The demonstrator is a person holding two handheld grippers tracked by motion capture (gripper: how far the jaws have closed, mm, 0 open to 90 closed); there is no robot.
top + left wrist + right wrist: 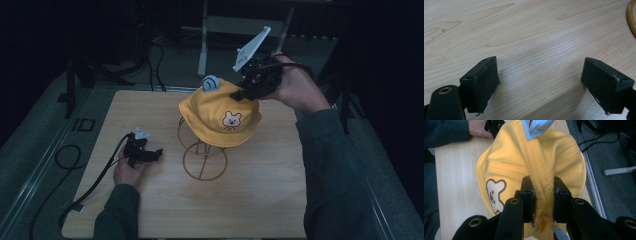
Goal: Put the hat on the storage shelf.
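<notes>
High view: yellow hat [220, 115] sits on a wire stand [202, 157] mid-counter [260, 200].
Right gripper [242, 92]: fingers [527, 195] clamped on a pinched fold of the hat's crown; quilted fabric bunched between them in the right gripper view.
Hat detail: bear patch [495, 195] off to one side of the fingers, blue ear [536, 127] beyond their tips.
Left gripper [150, 154]: low over the counter, fingers [484, 82] spread wide, bare wood between them.
Stand ring [632, 17]: curved edge well beyond the left fingertips.
</notes>
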